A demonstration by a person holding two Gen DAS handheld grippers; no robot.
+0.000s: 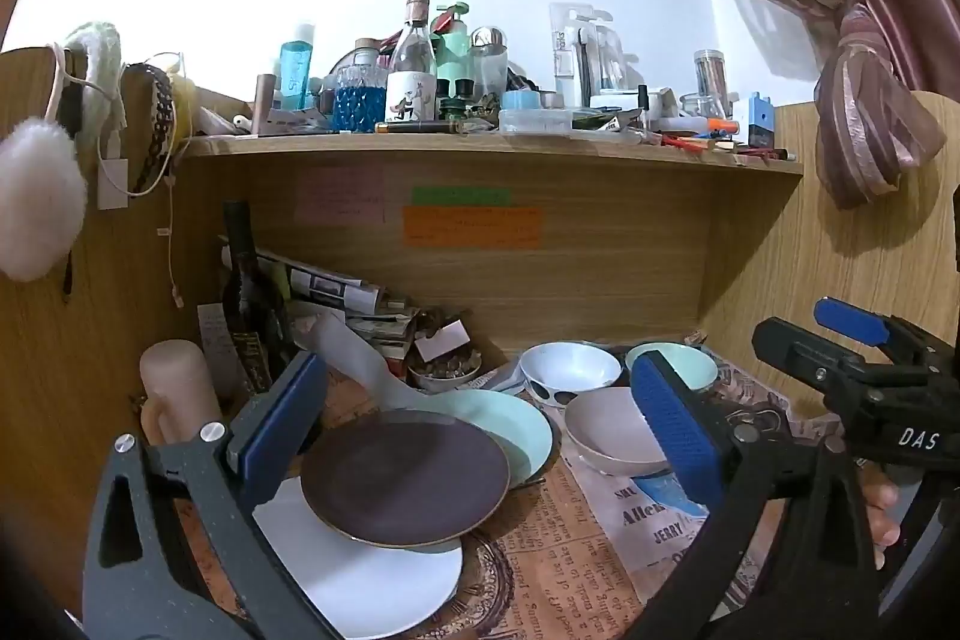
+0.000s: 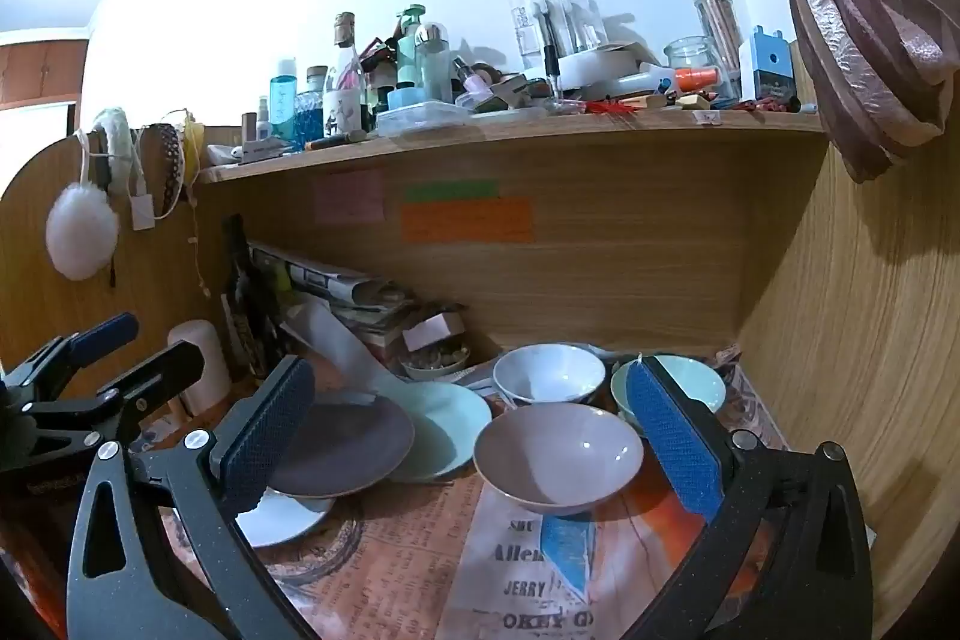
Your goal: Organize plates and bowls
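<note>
Hovering wide and empty, the left tool point(image 1: 480, 430) frames the round dark brown plate point(image 1: 405, 478), which overlaps a mint-green plate point(image 1: 528, 430) at its 2 o'clock and a white plate point(image 1: 360, 580) at 6. The right tool point(image 2: 474, 436), equally wide, faces the shallow pale pink bowl point(image 2: 558, 454). Gripping the brown rim carelessly could probably drag its neighbours across the paper-covered desk point(image 2: 390, 580).

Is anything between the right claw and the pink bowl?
Nothing visible. The right claw is open and the pink bowl sits straight ahead between its fingers, with only the newspaper mat in front of it.
</note>
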